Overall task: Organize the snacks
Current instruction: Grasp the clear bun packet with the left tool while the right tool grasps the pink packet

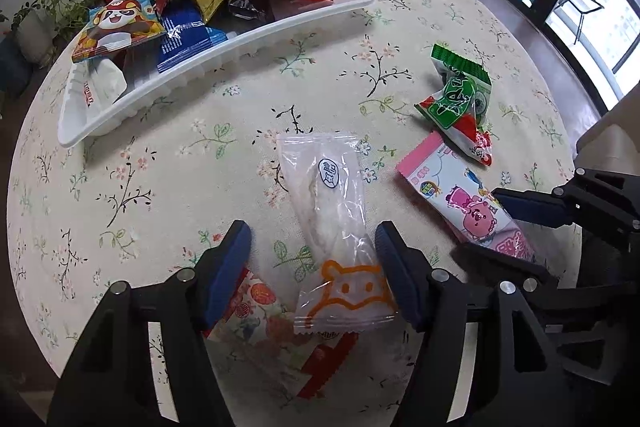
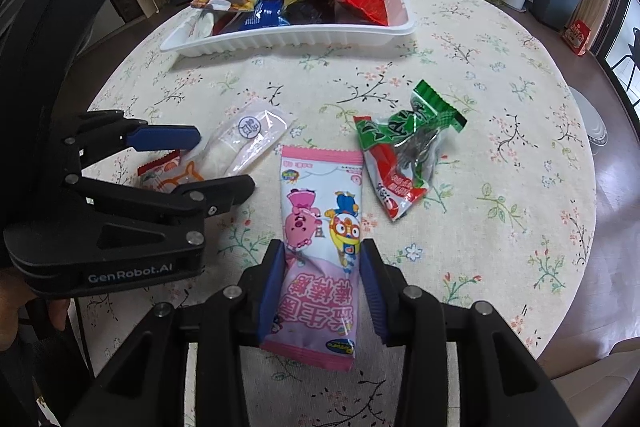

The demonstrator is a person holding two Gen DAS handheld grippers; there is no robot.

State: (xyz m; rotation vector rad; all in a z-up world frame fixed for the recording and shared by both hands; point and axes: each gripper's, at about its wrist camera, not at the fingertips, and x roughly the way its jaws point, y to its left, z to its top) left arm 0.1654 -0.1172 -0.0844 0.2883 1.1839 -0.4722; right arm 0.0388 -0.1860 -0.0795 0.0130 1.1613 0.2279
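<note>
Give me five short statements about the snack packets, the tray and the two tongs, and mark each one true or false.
1. The white tray already holds several packets. True.
2. The right tongs straddle the green packet. False: their fingers stand on either side of the pink cartoon packet; the green packet lies apart on the cloth.
3. The left tongs stand open around the clear packet. True.
4. The clear packet lies inside the tray. False: it lies on the floral tablecloth, outside the tray.
5. A red-and-white packet lies partly under the clear packet. True.
</note>
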